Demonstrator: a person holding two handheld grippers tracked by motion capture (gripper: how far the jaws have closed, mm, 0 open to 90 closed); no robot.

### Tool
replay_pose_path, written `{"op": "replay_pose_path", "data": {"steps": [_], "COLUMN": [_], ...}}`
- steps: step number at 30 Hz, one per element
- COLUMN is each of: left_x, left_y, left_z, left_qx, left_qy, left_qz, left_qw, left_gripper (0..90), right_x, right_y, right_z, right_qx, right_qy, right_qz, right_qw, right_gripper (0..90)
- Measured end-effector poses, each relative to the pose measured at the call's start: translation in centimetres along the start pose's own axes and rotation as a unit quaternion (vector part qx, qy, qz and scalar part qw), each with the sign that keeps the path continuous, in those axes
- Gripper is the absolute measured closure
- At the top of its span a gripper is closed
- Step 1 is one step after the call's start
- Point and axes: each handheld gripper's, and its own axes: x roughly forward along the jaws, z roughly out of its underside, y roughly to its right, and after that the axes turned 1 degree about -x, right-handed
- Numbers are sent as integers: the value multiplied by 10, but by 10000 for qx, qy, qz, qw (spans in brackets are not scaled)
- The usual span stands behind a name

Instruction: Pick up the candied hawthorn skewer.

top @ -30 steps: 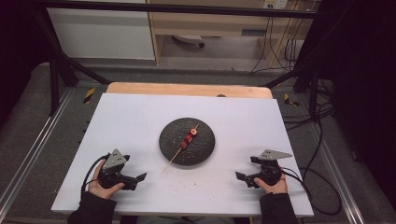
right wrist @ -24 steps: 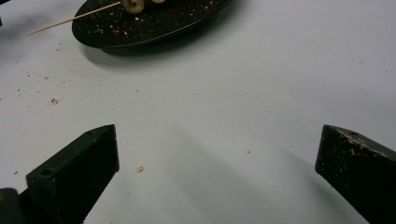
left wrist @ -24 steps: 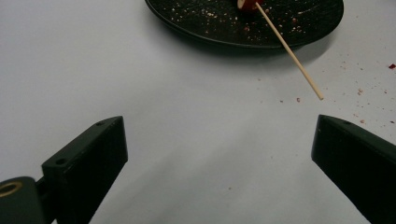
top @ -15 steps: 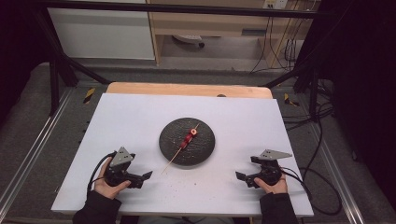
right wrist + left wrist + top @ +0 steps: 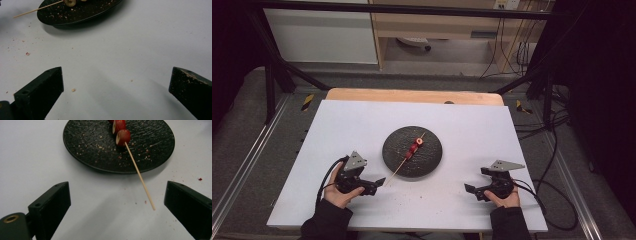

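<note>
My left gripper [image 5: 379,182] sits just short of the free end of the skewer [image 5: 140,176], its fingers [image 5: 50,205] spread wide with nothing between them; the stick's bare tip hangs past the rim of the black plate [image 5: 82,147] and lies between those fingers but nearer the right-hand one in the left gripper view. The skewer rests across the plate in the middle of the desk [image 5: 462,125], with red fruit pieces [image 5: 123,137] threaded on its far part. My worry is the thin stick: if I close off-centre, one finger will meet it first and flick it sideways, rolling the fruit across the plate or dragging the whole thing off the rim. Closing too low could also pin the tip against the desk and bend or snap it. My right gripper [image 5: 473,190] waits well apart near the front edge, fingers [image 5: 42,90] equally wide and empty, too far to steady the plate if it slides. I cannot count the fruit: the left gripper view cuts off the upper pieces, and from the high view they blur into one red blob. Whether the tip touches the desk or floats above it I cannot tell.
</note>
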Motion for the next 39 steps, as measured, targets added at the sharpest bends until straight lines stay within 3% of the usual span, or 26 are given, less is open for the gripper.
{"op": "replay_pose_path", "data": {"steps": [18,29,39], "left_x": [38,62,74], "left_y": [19,22,24], "left_z": [-39,-49,-51], "left_qx": [-7,-120,-89], "left_qy": [-316,-611,-816], "left_qz": [-121,-259,-263], "left_qw": [9994,9977,9963], "left_gripper": [164,368,570], "right_x": [0,0,1], "right_y": [0,0,0], "right_z": [0,0,0], "right_qx": [9,41,27], "right_qy": [3,-14,-28], "right_qz": [0,-9,8], "right_qw": [10000,10000,10000], "right_gripper": [6,6,7]}}
